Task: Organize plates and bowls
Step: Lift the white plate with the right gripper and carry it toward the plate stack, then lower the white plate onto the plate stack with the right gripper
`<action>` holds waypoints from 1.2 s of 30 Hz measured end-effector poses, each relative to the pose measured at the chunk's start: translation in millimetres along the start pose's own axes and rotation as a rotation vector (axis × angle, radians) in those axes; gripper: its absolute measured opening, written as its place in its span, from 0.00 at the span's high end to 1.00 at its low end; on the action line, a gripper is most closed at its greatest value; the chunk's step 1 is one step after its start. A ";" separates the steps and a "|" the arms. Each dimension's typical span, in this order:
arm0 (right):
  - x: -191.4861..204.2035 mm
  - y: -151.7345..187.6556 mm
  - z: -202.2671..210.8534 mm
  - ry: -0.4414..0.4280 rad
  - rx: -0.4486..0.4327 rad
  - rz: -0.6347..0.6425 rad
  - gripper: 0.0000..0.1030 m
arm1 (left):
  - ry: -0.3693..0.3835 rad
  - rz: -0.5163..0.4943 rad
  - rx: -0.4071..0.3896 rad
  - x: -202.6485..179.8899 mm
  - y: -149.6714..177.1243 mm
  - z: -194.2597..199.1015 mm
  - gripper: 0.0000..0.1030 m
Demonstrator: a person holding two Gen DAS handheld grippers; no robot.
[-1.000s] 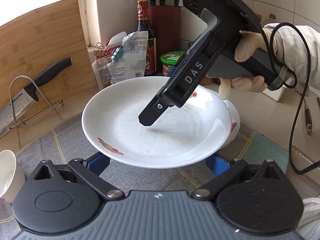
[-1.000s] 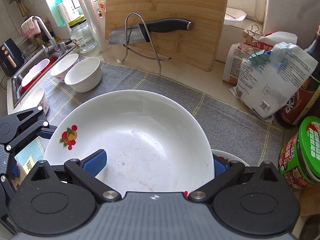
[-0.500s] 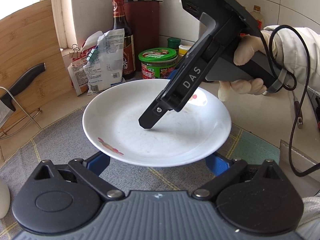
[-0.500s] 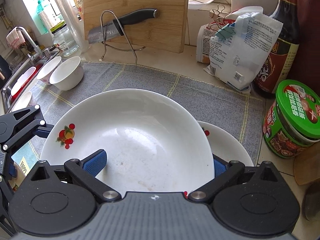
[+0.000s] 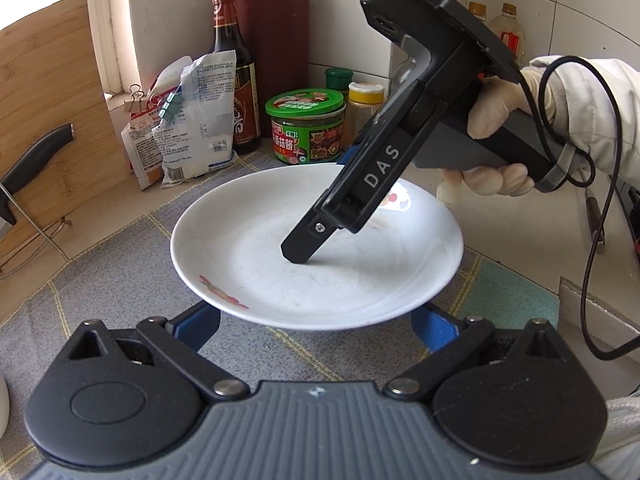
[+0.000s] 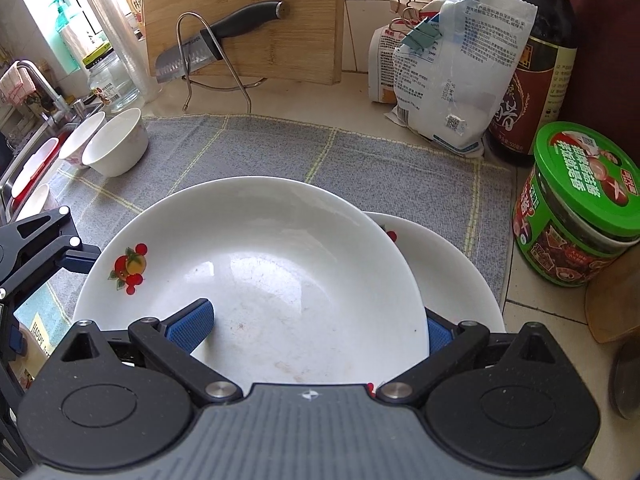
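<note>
While the right gripper (image 6: 308, 322) stays clamped on the rim of the upper plate (image 6: 256, 264), one blue pad inside the dish and one beneath, lower it level onto the second plate (image 6: 452, 276) just right of it on the grey cloth (image 6: 360, 156). Glossy white glazed china slides, so centre it before letting go. The left gripper (image 5: 316, 322) spreads wide under the near rim, apparently not touching.

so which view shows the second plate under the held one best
The right wrist view: the lower plate pokes out beyond the right edge of the held plate. In the left wrist view the held plate and the right gripper hide it completely.
</note>
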State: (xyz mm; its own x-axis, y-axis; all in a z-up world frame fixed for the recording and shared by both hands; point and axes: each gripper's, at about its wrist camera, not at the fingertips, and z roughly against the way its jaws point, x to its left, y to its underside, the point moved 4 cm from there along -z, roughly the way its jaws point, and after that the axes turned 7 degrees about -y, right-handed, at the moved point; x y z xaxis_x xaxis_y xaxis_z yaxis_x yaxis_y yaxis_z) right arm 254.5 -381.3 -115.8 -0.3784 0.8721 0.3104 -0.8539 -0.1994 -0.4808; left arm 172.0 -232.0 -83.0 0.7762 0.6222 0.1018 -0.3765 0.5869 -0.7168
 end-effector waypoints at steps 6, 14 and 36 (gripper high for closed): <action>-4.9 4.2 -3.4 0.001 0.007 -0.020 0.00 | -0.005 -0.011 0.004 -0.4 0.2 -2.5 0.02; -9.5 8.1 -3.2 0.001 0.007 -0.035 0.00 | -0.003 -0.028 0.017 -2.8 -1.4 -4.7 0.02; -18.9 16.6 -0.8 0.043 0.018 -0.077 0.00 | 0.005 -0.065 0.029 -6.9 -4.7 -12.3 0.02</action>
State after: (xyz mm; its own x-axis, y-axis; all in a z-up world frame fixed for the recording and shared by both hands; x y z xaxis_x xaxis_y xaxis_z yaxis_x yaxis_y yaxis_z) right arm 247.8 -400.8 -130.3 -0.2957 0.9033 0.3107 -0.8864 -0.1382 -0.4418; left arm 174.6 -245.4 -88.8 0.8020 0.5795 0.1445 -0.3390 0.6409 -0.6887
